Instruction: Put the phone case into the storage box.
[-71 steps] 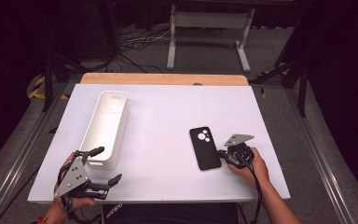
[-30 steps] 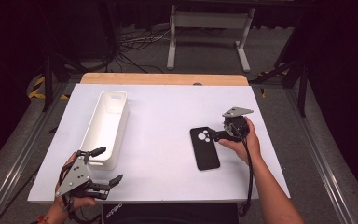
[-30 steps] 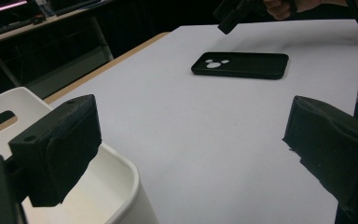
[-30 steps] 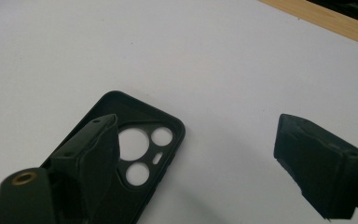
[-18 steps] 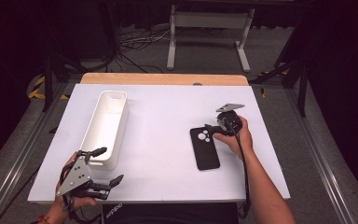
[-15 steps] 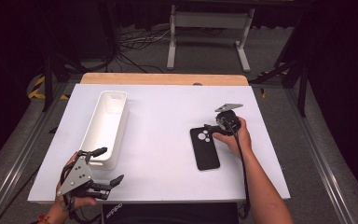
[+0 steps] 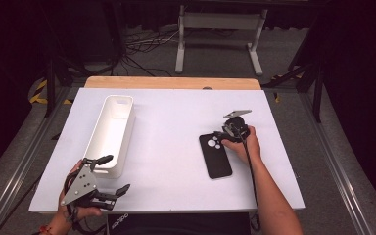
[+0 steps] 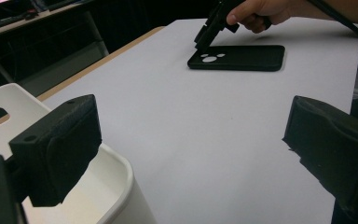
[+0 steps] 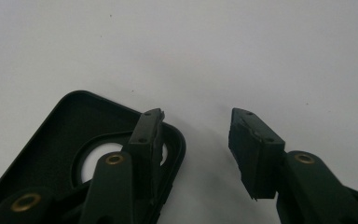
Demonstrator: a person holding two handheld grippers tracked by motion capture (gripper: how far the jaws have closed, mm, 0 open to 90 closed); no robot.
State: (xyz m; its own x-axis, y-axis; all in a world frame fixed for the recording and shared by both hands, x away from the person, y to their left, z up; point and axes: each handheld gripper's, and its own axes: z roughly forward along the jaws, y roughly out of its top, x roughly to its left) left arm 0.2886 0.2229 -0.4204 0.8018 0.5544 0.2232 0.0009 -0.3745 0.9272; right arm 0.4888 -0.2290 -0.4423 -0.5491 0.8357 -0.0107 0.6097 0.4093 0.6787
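Note:
A black phone case (image 7: 216, 160) lies inner side up on the white table, right of the middle. My right gripper (image 7: 221, 136) points down at its top end, by the camera cutout. In the right gripper view one jaw stands inside the phone case (image 9: 51, 140) and the other outside its rim on the bare table. The right gripper (image 9: 196, 122) has just been closing its jaws, with the case's rim between them and a gap still showing at the outer pad. My left gripper (image 7: 116, 173) rests open at the front left, holding nothing.
A long white bin (image 7: 127, 134) stands at the left, just beyond the left gripper; its rim (image 8: 116, 163) sits under one left jaw. A wooden strip (image 7: 171, 82) runs along the table's far edge. Stands and cables lie on the floor beyond.
The right gripper went from beside the case's right edge up to its top end and came down onto it, jaws narrowing. The left gripper stayed still.

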